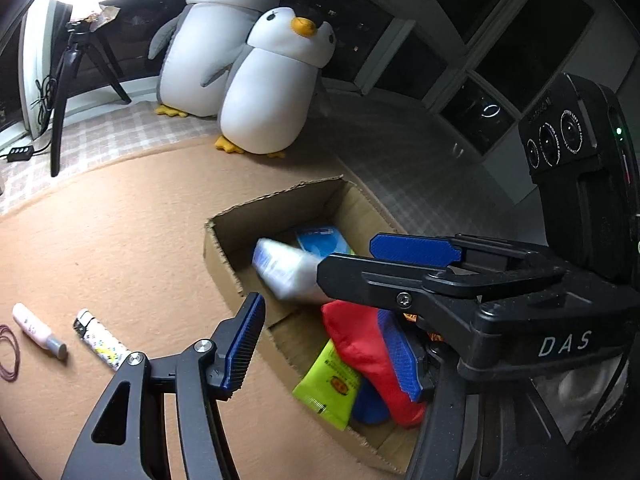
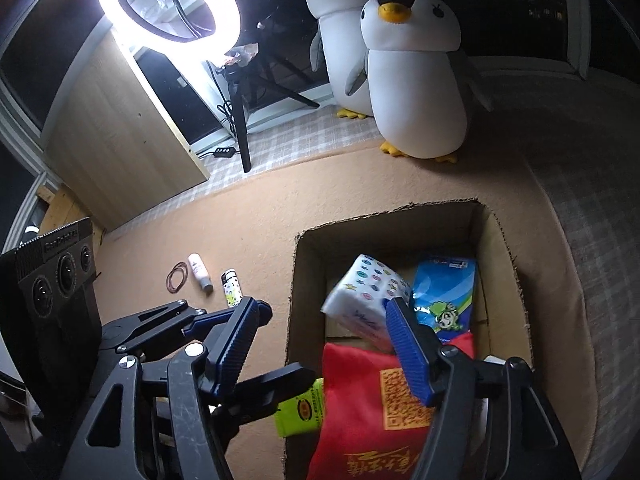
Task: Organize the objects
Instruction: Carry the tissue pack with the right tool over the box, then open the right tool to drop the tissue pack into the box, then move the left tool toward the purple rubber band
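- Far to the left of the left gripper, a brown rubber band lies on the tan mat
- Just right of it, and also left of that gripper, are a small pink-and-white bottle and a patterned lighter, lying side by side but apart, outside the box
- The left gripper hangs over the near end of the cardboard box with its jaws wide and nothing between the pads; a red pouch and a green tube lie in the box below it
- Ahead of it, a white tissue pack sits tilted and blurred inside the box, just off the tips of the right gripper, which comes in from the right
- In the right wrist view the right gripper's jaws stand apart, gripping nothing; the tissue pack is just ahead of the right finger, and whether it touches I cannot tell
- Beyond that finger, a blue tissue pack lies flat at the box's far end
- Further ahead, past the box, two plush penguins stand upright, with a lit ring light off to the left
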A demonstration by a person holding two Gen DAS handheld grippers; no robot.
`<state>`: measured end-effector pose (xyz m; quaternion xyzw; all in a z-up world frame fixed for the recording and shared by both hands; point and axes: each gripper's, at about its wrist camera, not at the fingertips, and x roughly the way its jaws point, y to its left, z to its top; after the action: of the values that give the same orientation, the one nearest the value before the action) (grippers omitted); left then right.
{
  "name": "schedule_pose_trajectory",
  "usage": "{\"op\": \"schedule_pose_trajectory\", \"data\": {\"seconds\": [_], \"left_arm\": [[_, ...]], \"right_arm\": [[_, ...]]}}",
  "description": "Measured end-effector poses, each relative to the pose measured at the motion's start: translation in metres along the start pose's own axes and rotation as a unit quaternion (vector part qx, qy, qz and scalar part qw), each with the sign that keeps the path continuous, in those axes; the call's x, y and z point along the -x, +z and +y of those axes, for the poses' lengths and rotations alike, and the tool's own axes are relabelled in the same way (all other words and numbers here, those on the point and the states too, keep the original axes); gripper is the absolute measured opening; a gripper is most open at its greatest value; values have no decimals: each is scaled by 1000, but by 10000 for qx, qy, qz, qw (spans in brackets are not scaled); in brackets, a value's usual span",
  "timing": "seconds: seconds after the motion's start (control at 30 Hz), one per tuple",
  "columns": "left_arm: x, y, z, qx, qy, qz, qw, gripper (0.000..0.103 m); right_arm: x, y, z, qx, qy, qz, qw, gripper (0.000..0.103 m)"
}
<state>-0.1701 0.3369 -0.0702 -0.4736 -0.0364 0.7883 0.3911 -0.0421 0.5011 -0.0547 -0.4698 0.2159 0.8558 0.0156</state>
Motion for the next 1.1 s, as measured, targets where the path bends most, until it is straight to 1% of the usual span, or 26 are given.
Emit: {"op": "schedule_pose_trajectory", "data": {"seconds": [0.2,0.37,0.5,0.63,0.7,0.9,1.03,1.1], "left_arm": [[17,-11,15,103,94,-16,9999,63],[38,-29,35,268,222,-3,9994,63],[57,-48,58,368,419,30,9984,63],[83,-68,91,619,711,23,9955,63],[95,-77,107,728,857,-2,9937,63],[134,-100,160,993,1301,-26,9865,63],[147,-105,192,1129,1347,-9,9844,63],[149,-102,204,1085,1431,19,9837,63]], "right_arm": [[0,-5,13,-7,-18,-51,10000,65],[3,-10,24,7,41,-167,9999,65],[5,-17,33,-17,118,-303,9995,66],[7,-29,48,41,205,-482,9986,66],[6,-34,58,87,228,-512,9984,70],[-3,-57,86,73,445,-377,9983,70],[-10,-72,106,42,558,-264,9981,70],[-14,-80,115,3,598,-195,9980,70]]}}
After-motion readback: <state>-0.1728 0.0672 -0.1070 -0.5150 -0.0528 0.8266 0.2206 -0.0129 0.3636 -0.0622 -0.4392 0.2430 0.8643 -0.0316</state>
